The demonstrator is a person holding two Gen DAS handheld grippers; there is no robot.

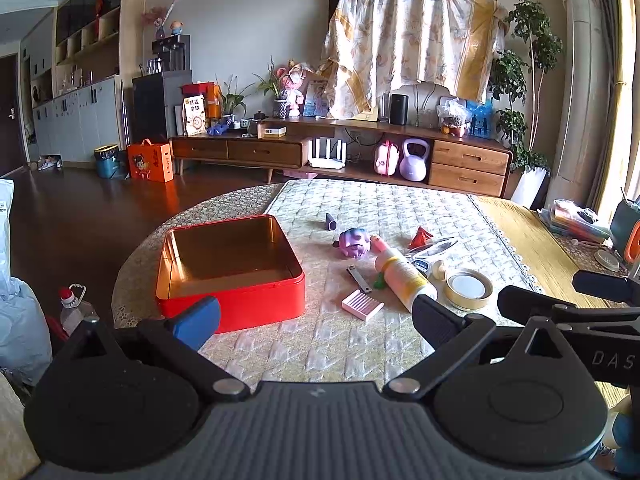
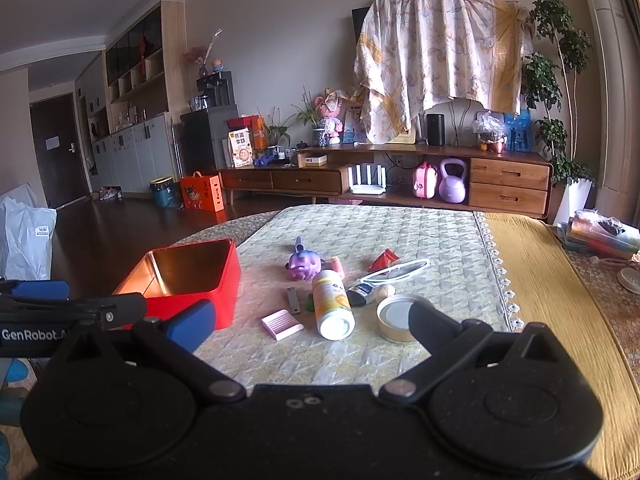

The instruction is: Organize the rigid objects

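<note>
An open square red metal tin [image 1: 230, 270] with a gold inside sits empty near the left edge of the quilted cream cloth [image 1: 340, 344] that covers the table. To its right, a loose cluster of small things lies on the cloth. A ridged pink rectangular block [image 1: 362, 305] lies nearest the front edge, and just behind it is a small grey metal nail clipper [image 1: 359, 279]. A white cylindrical bottle with a pink cap and yellow label [image 1: 402, 272] lies on its side, its base toward the front. A glossy purple toy figure [image 1: 354, 242] is just beside the bottle's cap, and a small dark purple piece [image 1: 331, 222] stands farther back. A roll of beige tape [image 1: 469, 289] lies flat right of the bottle; behind it are white-framed glasses [image 2: 396, 271] and a small red wrapped packet [image 1: 421, 237].

The left gripper [image 1: 316, 322] hangs above the front edge, fingers spread wide and empty, its blue-padded finger [image 1: 199, 322] in front of the tin. The right gripper [image 2: 310, 330] is likewise wide open, holding nothing, aimed at the bottle and pink block.
</note>
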